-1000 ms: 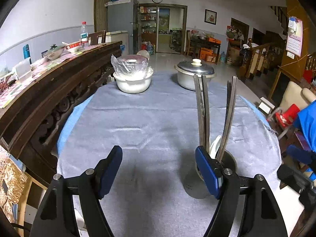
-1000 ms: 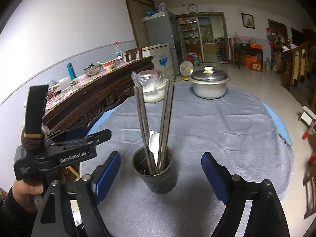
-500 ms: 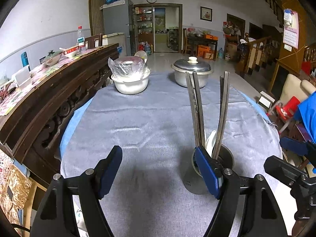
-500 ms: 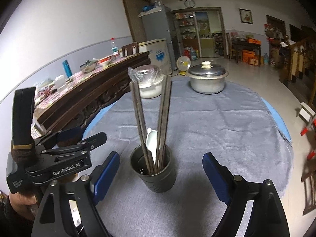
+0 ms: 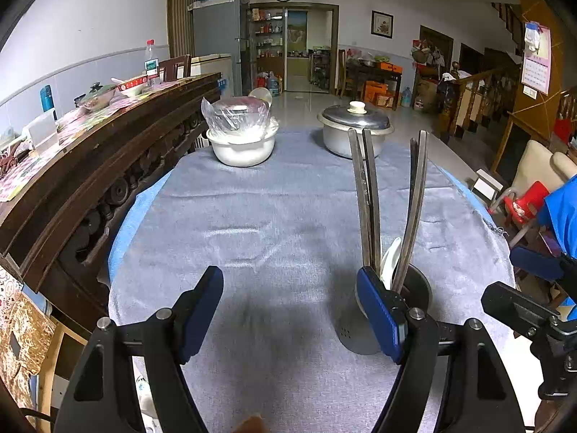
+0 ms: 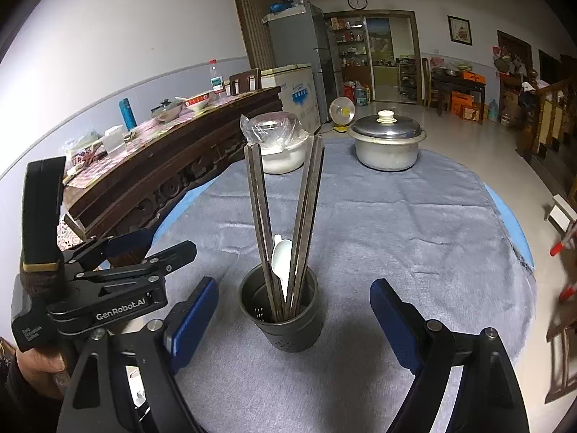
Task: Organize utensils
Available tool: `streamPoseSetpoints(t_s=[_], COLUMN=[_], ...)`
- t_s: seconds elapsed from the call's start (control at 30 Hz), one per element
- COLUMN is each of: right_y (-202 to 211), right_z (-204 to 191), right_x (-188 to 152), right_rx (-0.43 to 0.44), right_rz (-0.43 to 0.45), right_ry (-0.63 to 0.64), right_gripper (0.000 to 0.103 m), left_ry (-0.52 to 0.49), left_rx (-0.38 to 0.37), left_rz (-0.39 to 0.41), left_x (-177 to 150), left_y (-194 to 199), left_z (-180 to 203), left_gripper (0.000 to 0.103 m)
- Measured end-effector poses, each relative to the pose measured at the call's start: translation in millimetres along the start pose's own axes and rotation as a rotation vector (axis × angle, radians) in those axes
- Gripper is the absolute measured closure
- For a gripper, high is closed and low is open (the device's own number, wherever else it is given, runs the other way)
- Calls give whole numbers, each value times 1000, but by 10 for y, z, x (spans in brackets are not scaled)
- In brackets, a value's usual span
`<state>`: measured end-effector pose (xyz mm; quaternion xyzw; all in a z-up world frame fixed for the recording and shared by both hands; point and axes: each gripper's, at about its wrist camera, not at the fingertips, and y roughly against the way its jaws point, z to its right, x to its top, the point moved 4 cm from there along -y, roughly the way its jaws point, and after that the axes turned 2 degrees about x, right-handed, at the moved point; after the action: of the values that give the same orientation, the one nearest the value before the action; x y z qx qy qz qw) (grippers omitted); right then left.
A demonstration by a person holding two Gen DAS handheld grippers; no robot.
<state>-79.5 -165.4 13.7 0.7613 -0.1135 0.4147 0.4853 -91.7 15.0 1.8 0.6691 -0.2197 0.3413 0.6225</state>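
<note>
A dark grey utensil holder point(image 6: 285, 314) stands on the grey tablecloth near the front edge. Several long chopsticks point(image 6: 285, 216) and a white spoon point(image 6: 282, 263) stand upright in it. In the left wrist view the holder point(image 5: 414, 296) sits just behind the right finger, with its chopsticks point(image 5: 389, 202) and spoon point(image 5: 391, 258). My left gripper point(image 5: 290, 308) is open and empty, to the left of the holder. My right gripper point(image 6: 294, 319) is open and empty, with the holder between and just beyond its fingers. The left gripper also shows at the left of the right wrist view point(image 6: 144, 252).
A white bowl covered with plastic wrap point(image 5: 243, 133) and a lidded metal pot point(image 5: 355, 130) stand at the table's far side. A dark wooden counter point(image 5: 93, 151) with dishes runs along the left. Chairs and stairs are to the right.
Both grippers have drawn back a little from the holder and stayed open. The right gripper has come into the left wrist view at the right edge.
</note>
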Motion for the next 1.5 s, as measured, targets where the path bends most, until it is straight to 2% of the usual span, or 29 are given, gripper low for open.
streamPoseSetpoints(t_s=[0.87,1.5], right_y=[-40,-45], right_z=[-30,32], right_x=[50,73], right_rx=[-15,-56], right_rz=[-13,-24], right_ry=[26,21], right_gripper=[15,15], left_ry=[-13,-20], left_rx=[-29,-42], left_rz=[3,-9], left_x=[-3,18], left_y=[32,17], left_z=[62,81], left_gripper=[26,26])
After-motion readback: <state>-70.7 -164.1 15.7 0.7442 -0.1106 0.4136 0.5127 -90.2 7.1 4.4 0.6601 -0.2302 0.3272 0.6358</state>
